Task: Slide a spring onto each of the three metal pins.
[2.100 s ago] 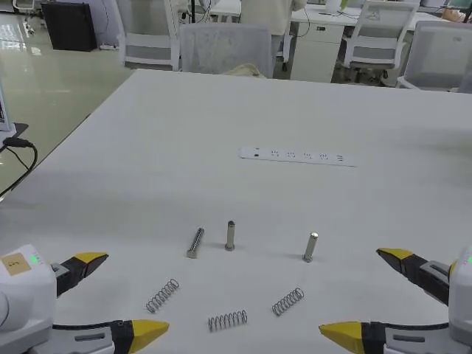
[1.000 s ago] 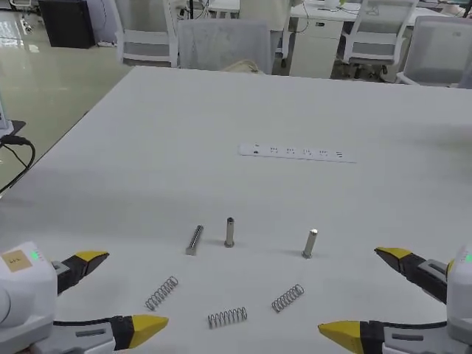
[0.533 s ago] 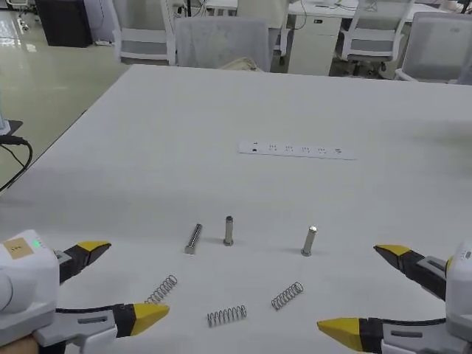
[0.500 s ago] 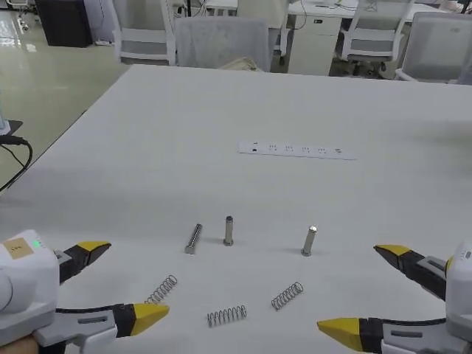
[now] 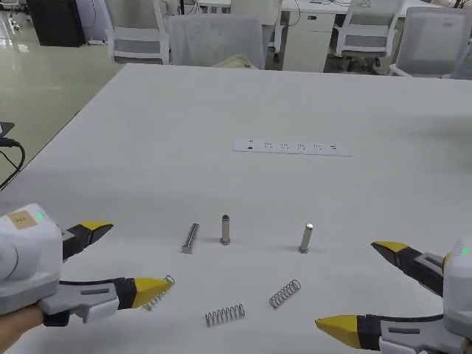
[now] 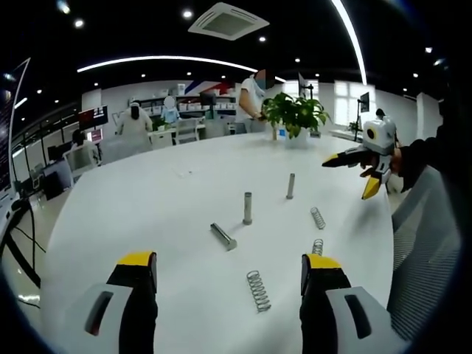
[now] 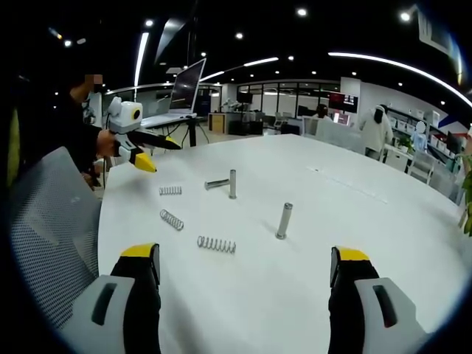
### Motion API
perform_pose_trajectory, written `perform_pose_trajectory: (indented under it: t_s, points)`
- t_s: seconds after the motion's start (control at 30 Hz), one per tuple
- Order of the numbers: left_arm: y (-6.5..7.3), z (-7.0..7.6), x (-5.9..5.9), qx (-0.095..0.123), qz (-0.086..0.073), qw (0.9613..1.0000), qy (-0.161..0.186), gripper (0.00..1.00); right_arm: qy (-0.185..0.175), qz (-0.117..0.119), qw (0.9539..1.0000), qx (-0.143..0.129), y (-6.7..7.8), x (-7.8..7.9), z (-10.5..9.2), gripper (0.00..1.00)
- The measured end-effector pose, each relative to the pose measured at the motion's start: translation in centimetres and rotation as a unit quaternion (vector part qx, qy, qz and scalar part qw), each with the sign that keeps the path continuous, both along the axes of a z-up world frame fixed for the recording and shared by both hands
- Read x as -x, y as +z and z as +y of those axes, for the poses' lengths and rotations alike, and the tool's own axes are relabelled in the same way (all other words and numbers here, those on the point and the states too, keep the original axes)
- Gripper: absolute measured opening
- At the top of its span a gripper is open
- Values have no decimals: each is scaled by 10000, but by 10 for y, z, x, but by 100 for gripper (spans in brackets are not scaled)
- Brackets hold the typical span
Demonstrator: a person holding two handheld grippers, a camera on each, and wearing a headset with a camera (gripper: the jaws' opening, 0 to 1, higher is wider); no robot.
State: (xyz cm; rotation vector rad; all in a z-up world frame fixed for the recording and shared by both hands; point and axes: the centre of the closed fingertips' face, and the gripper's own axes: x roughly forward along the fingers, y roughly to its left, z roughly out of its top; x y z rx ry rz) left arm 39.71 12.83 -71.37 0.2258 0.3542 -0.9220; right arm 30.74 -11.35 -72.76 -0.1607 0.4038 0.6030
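Looking down on a white desk (image 5: 221, 110). Got three pins in a row near the front: left pin (image 5: 190, 238) flat on its side, middle pin (image 5: 225, 229) upright just beside it, right pin (image 5: 306, 238) upright too, well apart from the other two. No spring on any of them yet.

Also got three springs loose on the desk, all nearer than the pins: left spring (image 5: 155, 296) half hidden behind a yellow tip of the left gripper (image 5: 134, 256), middle spring (image 5: 225, 315) out in the open, right spring (image 5: 285, 293) near the right pin on the near side.

Left gripper down low at the left, jaws spread wide, nothing in them. Going by the left gripper view, left spring flat on the desk between the two tips; can't tell if touching either.

Right gripper (image 5: 346, 284) down low at the right, jaws gaping wide as well, empty, apart from every spring.

Further back, a power strip (image 5: 290, 147) flat on the desk, plus office chairs (image 5: 214, 40) past the far edge.
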Motion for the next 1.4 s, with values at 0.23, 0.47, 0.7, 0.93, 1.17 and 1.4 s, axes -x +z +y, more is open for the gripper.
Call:
perform_pose_trajectory:
  t_s: [0.23,0.47,0.7,0.93,1.17,1.4]
  points:
    - [5,-9,-14,-4,-17,10000,-70,75,-10,11,10000,1,0,0,0,95]
    - [6,-18,-28,35,48,9999,-96,74,-15,26,10000,-3,-2,1,-1,95]
    - [12,-27,-43,110,115,9999,-48,72,-25,42,10000,-19,-3,1,-1,95]
    - [9,-36,-54,1,164,9998,-75,70,-39,73,10000,-35,-5,1,-1,95]
    - [2,-46,-68,-63,291,9996,31,66,-76,86,9999,-51,-7,1,-2,95]
    - [-10,-56,-75,-220,403,9989,48,63,-111,106,9999,-71,-8,1,-4,95]
